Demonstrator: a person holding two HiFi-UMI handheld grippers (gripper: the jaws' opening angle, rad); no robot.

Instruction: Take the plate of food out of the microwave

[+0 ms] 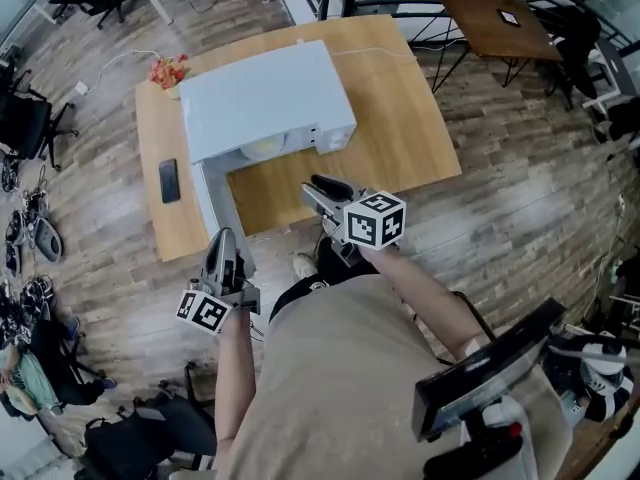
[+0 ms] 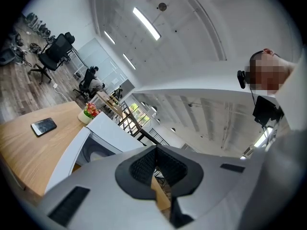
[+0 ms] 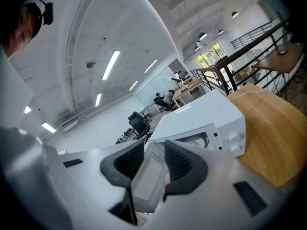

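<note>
A white microwave stands on the wooden table with its door swung open toward me. Inside the cavity lies a pale plate of food, partly hidden by the microwave's top. My left gripper is shut with nothing in it and hangs by the door's outer end. In the left gripper view its pads meet, and the open microwave lies ahead. My right gripper hovers over the table's front edge, jaws apart and empty, a short way in front of the cavity.
A black phone lies on the table's left part, and a small pot of flowers stands at its far left corner. Office chairs and bags crowd the floor at the left; a second dark table stands at the far right.
</note>
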